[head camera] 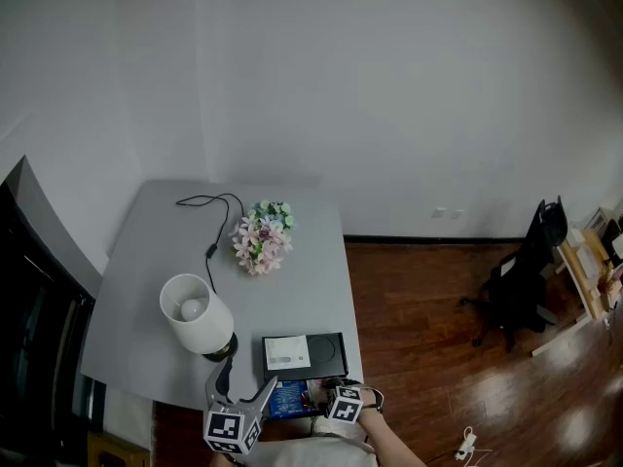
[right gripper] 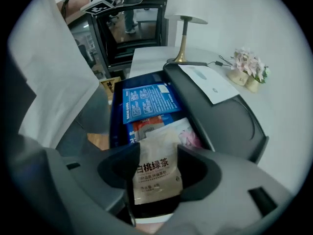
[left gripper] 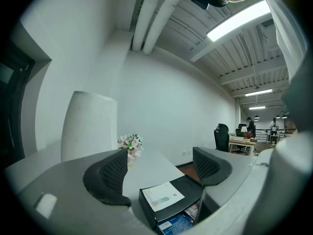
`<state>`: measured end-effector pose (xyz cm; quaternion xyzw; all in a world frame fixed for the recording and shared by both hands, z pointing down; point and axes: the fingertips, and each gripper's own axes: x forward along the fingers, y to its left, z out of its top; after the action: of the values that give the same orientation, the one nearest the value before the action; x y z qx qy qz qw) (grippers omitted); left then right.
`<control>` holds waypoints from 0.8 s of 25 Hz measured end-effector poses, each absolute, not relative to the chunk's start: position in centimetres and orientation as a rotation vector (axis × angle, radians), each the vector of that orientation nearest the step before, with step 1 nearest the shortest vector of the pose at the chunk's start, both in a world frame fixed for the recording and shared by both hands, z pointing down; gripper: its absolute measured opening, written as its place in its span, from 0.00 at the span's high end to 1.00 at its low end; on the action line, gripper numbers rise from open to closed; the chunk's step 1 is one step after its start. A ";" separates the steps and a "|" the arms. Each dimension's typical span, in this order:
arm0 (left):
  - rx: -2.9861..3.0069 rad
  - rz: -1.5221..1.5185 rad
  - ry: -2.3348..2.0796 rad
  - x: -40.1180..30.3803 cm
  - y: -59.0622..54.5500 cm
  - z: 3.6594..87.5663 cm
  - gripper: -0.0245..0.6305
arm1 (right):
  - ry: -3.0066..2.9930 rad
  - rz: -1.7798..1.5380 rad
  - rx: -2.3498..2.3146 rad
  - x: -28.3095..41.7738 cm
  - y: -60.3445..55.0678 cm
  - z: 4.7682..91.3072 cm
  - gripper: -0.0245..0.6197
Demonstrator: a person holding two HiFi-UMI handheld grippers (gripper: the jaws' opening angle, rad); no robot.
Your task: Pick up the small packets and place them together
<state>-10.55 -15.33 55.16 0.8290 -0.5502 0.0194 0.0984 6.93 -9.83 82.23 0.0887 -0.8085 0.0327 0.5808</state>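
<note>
A beige tea packet (right gripper: 156,168) lies on top of other packets in the open drawer (right gripper: 116,112) of a black box (right gripper: 230,116). My right gripper (right gripper: 157,153) points steeply down into the drawer, its jaws touching the packet's two side edges. Further in lie a blue packet (right gripper: 149,101), a red one (right gripper: 151,125) and a pink-white one (right gripper: 190,135). In the head view the right gripper (head camera: 329,393) hangs over the drawer at the table's front edge. My left gripper (head camera: 241,385) stands open beside it with nothing between its jaws, looking level over the box (left gripper: 171,199).
On the grey table (head camera: 156,261) stand a white lamp (head camera: 198,314), a pot of flowers (head camera: 261,236) and a black cable (head camera: 209,222). A white card (head camera: 287,351) lies on the box. A dark cabinet stands at the left, an office chair (head camera: 521,270) on the wooden floor.
</note>
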 end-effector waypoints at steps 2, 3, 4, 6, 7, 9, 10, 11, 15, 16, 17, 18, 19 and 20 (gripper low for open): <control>2.447 0.062 -1.621 -10.5 -15.4 55.3 0.32 | -1.879 0.097 0.210 6.7 -9.8 82.1 0.60; 2.447 0.061 -1.621 -10.6 -15.4 55.3 0.32 | -1.880 0.105 0.209 6.6 -9.8 82.1 0.64; 2.447 0.060 -1.624 -10.6 -15.5 55.3 0.32 | -1.887 0.111 0.211 6.6 -9.7 82.1 0.68; 2.448 0.059 -1.630 -10.7 -15.5 55.3 0.33 | -1.906 0.118 0.224 6.6 -9.6 82.1 0.72; 2.449 0.058 -1.632 -10.7 -15.5 55.4 0.33 | -1.914 0.122 0.228 6.6 -9.5 82.2 0.74; 2.447 0.058 -1.637 -10.8 -15.5 55.3 0.33 | -1.923 0.146 0.232 6.4 -9.3 82.1 0.84; 2.447 0.059 -1.639 -10.9 -15.5 55.3 0.33 | -1.930 0.159 0.235 6.4 -9.2 81.8 0.85; 2.448 0.060 -1.641 -10.9 -15.5 55.3 0.33 | -1.944 0.170 0.241 6.3 -9.1 81.2 0.86; 2.443 0.067 -1.648 -11.1 -15.5 55.2 0.33 | -2.103 0.171 0.332 5.2 -9.9 75.5 0.86; 2.438 0.069 -1.649 -11.2 -15.5 55.3 0.33 | -2.140 0.148 0.358 5.1 -10.6 74.1 0.86; 2.434 0.070 -1.648 -11.2 -15.5 55.4 0.33 | -2.166 0.115 0.375 5.1 -11.4 72.9 0.86; 2.431 0.072 -1.646 -11.2 -15.5 55.5 0.33 | -2.179 0.079 0.384 5.2 -12.5 72.2 0.85; 2.430 0.075 -1.643 -11.1 -15.5 55.6 0.33 | -2.184 0.047 0.388 5.5 -13.7 71.7 0.84; 2.430 0.078 -1.641 -11.0 -15.5 55.6 0.33 | -2.188 0.027 0.390 5.7 -15.0 71.4 0.83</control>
<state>-11.05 -15.53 55.64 0.8240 -0.5563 0.0264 0.1039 5.66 -15.05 71.41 0.1572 -0.8824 0.0107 0.4433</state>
